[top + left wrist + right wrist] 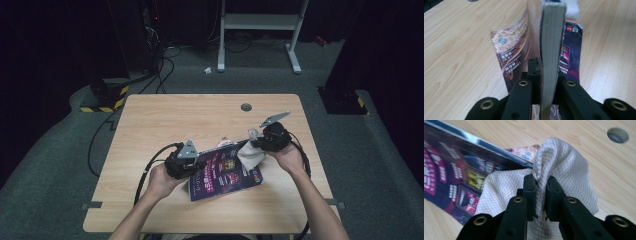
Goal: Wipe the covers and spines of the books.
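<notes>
A thick magazine [225, 172] with a dark purple glossy cover lies tilted on the wooden table [165, 120]. My left gripper [192, 167] is shut on its left edge; in the left gripper view the stack of pages [551, 50] stands edge-on between my jaws, with a loose cover page [511, 50] curling away to the left. My right gripper [257, 145] is shut on a bunched white waffle-weave cloth [564, 165], which rests on the magazine cover [446, 170] at its right end. The cloth [250, 152] hangs over the cover's far right corner.
A round grey cable hole [246, 107] sits in the table near its far edge. Black cables [150, 165] trail from the left gripper off the table's left side. A white stand [260, 30] and more cables lie on the floor beyond.
</notes>
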### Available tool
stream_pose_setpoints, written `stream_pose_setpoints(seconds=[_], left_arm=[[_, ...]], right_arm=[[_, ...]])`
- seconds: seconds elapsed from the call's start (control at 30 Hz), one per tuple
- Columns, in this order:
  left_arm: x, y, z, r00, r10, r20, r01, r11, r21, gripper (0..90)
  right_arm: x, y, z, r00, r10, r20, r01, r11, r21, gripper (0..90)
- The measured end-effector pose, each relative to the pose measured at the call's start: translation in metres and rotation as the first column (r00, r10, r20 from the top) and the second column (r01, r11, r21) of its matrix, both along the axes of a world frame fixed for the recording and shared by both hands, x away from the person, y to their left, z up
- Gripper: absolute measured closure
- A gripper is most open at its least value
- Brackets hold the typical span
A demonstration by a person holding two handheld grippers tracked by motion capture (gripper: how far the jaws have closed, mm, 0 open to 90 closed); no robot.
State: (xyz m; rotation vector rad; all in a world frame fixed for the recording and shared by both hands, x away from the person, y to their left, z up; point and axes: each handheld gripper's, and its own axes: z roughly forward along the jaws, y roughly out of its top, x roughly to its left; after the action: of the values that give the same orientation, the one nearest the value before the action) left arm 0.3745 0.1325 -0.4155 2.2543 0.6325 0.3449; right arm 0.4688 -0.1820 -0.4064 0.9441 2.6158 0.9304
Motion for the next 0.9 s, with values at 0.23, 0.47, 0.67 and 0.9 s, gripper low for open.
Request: stream_pose_setpoints(seconds=[0.23,0.47,0.67,0.9], left_arm=[[-0.001,0.002,0.000,1.0000,0.002,0.003,-0.002,0.9998,-0.018,83.9],[-0.005,0.013,-0.002,0.9997,0.004,0.023,-0.003,0.9992,-0.040,84.0],[-0.006,0.018,-0.003,0.9996,0.001,0.028,0.000,0.9992,-0.039,83.9],[-0.007,0.025,-0.001,0.9993,0.004,0.037,-0.001,0.9973,-0.074,83.9]], right_arm=[[-0.025,0.040,0.020,0.9808,0.179,0.077,-0.179,0.9838,-0.001,79.9],[-0.006,0.016,0.010,0.9973,0.066,0.034,-0.065,0.9976,-0.026,79.9],[0.005,-0.004,-0.002,0.9998,0.005,-0.018,-0.005,0.9993,-0.037,79.6],[0.009,-0.018,-0.016,0.9962,-0.030,-0.082,0.022,0.9958,-0.089,79.4]])
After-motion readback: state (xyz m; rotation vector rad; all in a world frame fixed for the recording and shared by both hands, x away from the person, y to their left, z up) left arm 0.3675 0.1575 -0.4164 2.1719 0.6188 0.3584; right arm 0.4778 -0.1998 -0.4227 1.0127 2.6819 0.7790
